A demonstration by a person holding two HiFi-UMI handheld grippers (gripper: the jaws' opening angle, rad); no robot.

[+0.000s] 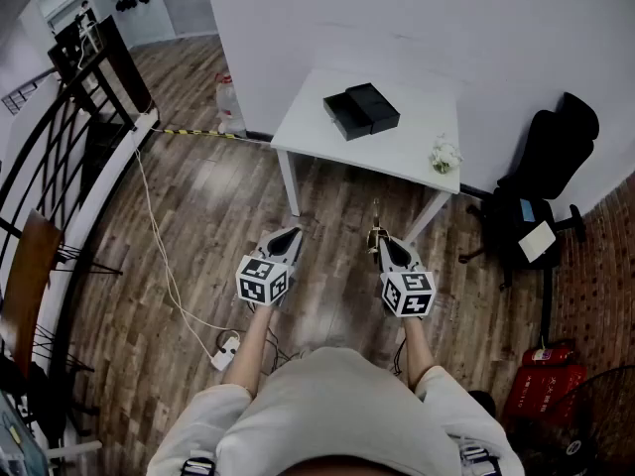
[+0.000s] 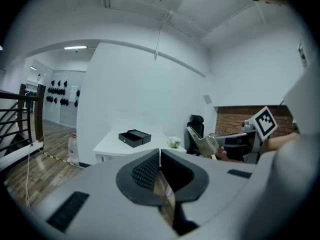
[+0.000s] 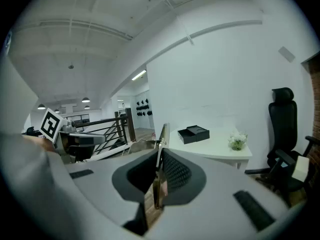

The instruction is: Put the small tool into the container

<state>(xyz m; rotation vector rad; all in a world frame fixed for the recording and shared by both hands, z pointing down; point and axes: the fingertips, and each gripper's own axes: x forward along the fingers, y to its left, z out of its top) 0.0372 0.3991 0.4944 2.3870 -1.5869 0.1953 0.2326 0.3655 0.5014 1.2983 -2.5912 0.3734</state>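
While the right gripper (image 1: 380, 242) pinches the thin metal tool (image 3: 163, 134) between its jaws and the left gripper (image 1: 289, 234) has its jaws pressed together on nothing, the open black box (image 1: 360, 110) sits on the white table (image 1: 412, 147) well ahead, so the carry and the drop both appear yet to be done

No word, number or brand can be read anywhere. The red box (image 1: 546, 385) on the floor at the lower right of the head view bears white print, too small to make out. The cube (image 1: 264, 281) of the left hand-held gripper (image 1: 295, 231) and the cube (image 1: 408, 293) of the right hand-held gripper (image 1: 376, 234) carry black-and-white square markers: patterns, not letters. A yellow-and-black striped tape (image 1: 203, 133) on the floor by the wall bears only stripes.
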